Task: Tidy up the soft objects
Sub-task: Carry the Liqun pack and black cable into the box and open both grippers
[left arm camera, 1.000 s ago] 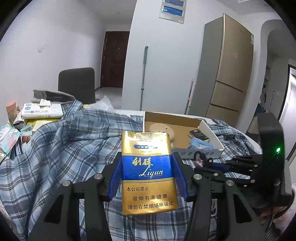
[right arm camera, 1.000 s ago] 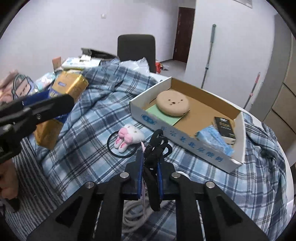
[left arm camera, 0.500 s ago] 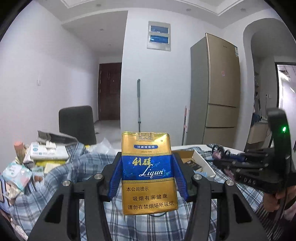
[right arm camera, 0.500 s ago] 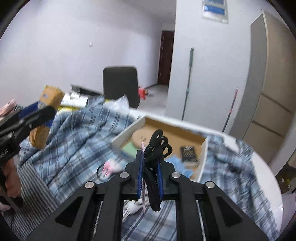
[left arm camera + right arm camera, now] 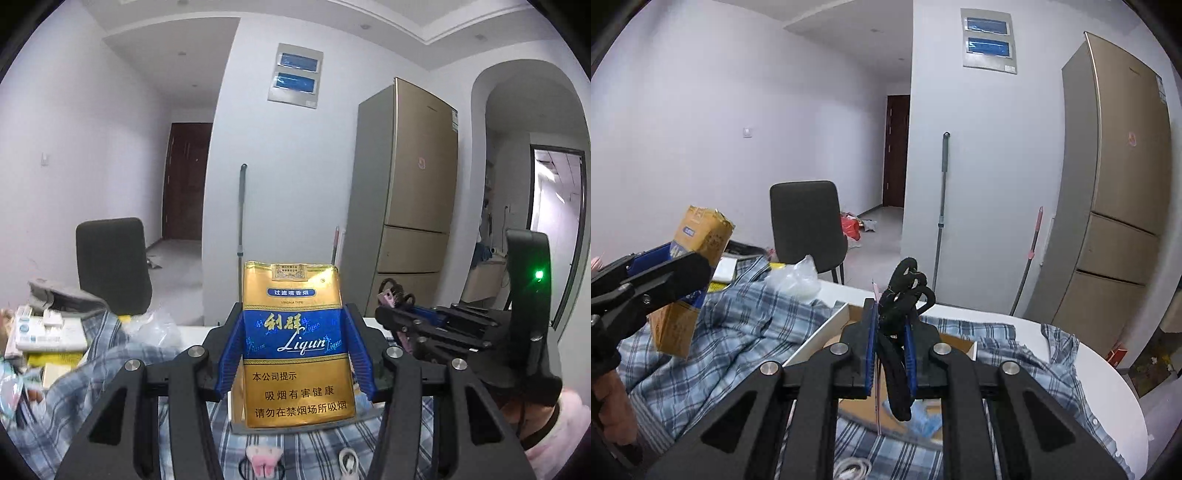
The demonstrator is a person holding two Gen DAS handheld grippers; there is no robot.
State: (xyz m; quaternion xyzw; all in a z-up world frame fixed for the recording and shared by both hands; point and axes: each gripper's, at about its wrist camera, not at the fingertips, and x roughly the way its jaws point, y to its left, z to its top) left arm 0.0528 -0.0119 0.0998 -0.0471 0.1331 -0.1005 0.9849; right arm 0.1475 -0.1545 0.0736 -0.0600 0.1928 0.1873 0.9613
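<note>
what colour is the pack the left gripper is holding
Gold with a blue band across the middle; the pack in the left gripper shows best in the left wrist view.

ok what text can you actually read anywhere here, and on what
All on the cigarette pack in the left gripper:
"过滤嘴香烟"
"VIRGINIA TYPE"
"利群"
"Liqun"
"本公司提示"
"吸烟有害健康"
"请勿在禁烟场所吸烟"
Seal on the pack's top: too small.
Fridge sticker: blurred.
Wall panel: unreadable.

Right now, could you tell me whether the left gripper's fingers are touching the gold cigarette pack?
Touching. In the left wrist view, the blue fingers press against both sides of the cigarette pack, holding it upright above the plaid cloth.
</note>
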